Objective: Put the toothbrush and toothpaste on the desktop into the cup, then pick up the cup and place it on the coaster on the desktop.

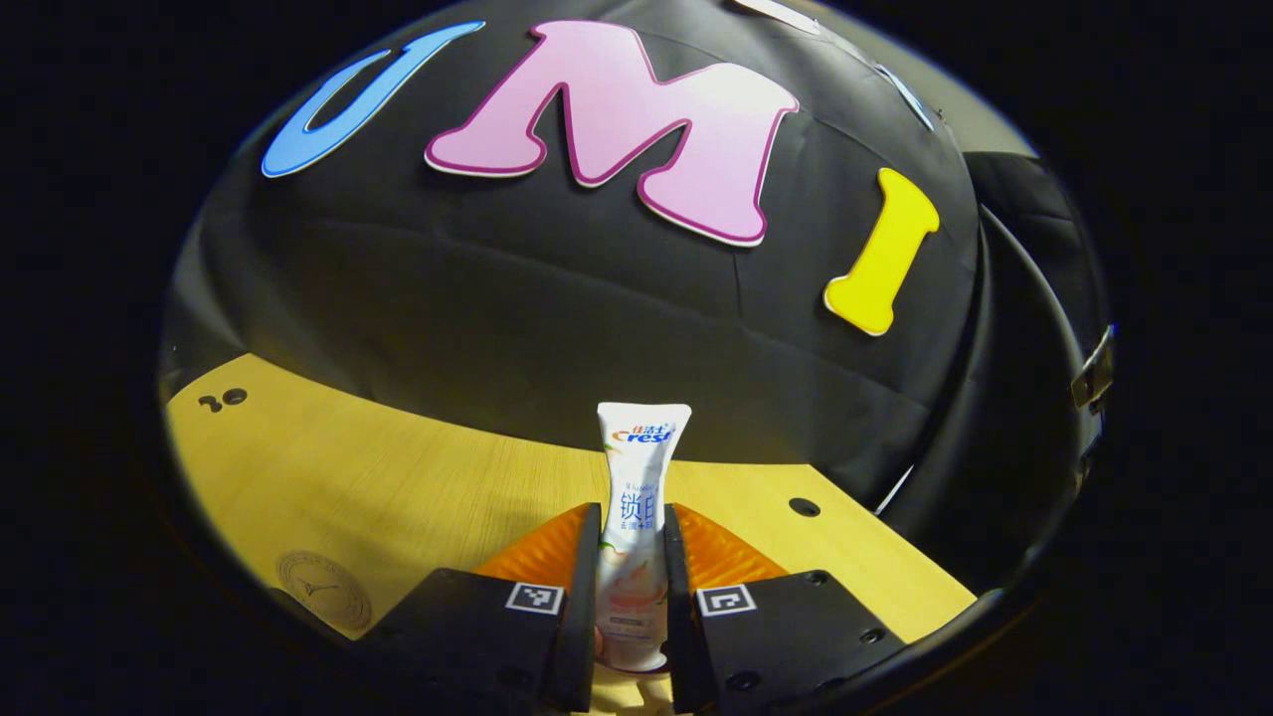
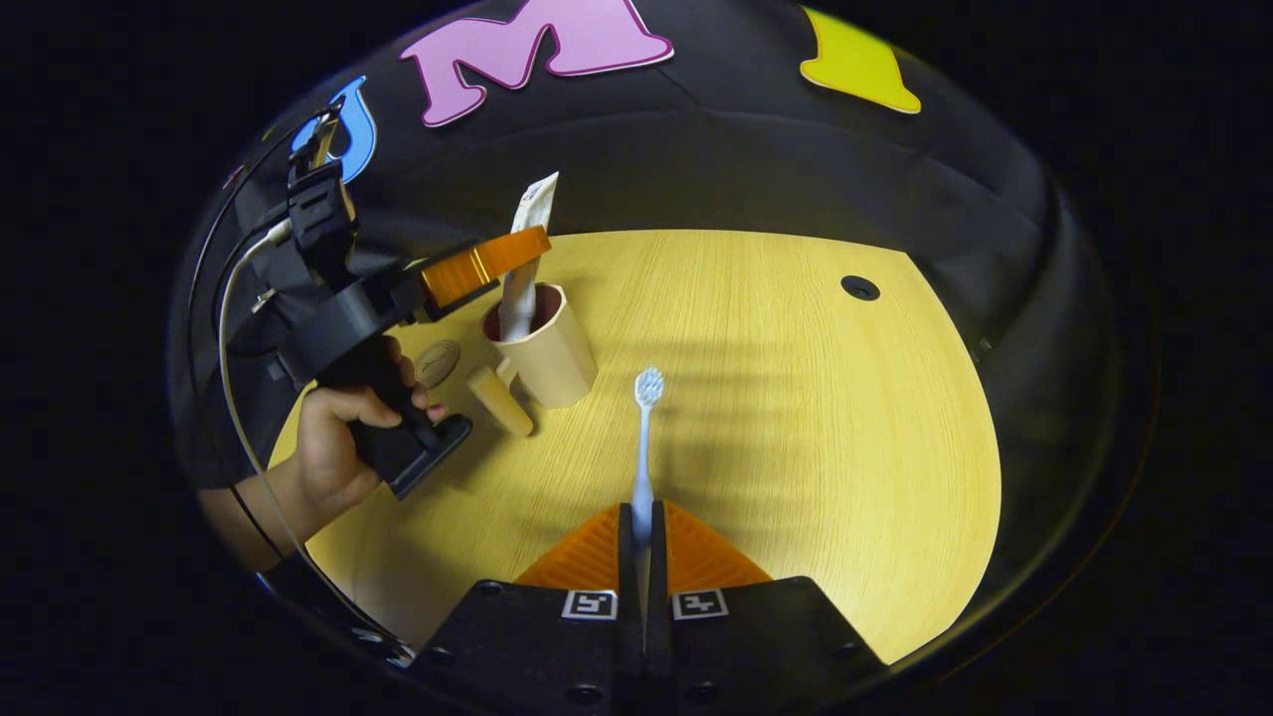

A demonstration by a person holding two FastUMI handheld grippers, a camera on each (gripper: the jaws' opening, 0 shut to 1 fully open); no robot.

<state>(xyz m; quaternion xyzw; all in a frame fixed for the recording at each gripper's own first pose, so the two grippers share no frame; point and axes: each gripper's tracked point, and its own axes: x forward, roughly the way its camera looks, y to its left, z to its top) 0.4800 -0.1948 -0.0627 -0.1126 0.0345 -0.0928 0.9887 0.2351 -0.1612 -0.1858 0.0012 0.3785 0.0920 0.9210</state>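
Observation:
In the left gripper view my left gripper [image 1: 634, 522] is shut on a white toothpaste tube [image 1: 641, 467], which stands upright between the fingers. The right gripper view shows that same gripper [image 2: 522, 254], held by a hand [image 2: 333, 443], over a beige cup [image 2: 552, 353]. The lower end of the tube [image 2: 535, 204] is inside the cup's mouth. My right gripper [image 2: 641, 517] is shut on the handle of a pale blue toothbrush [image 2: 644, 447], whose head points away towards the cup. A round coaster [image 2: 438, 363] lies just left of the cup; the coaster [image 1: 323, 589] is also at lower left.
The wooden desktop [image 2: 796, 418] stretches wide to the right of the cup, with a small dark hole [image 2: 860, 288] near its far edge. The cup's handle [image 2: 499, 400] sticks out towards me. Black cloth walls close the desk at the back and sides.

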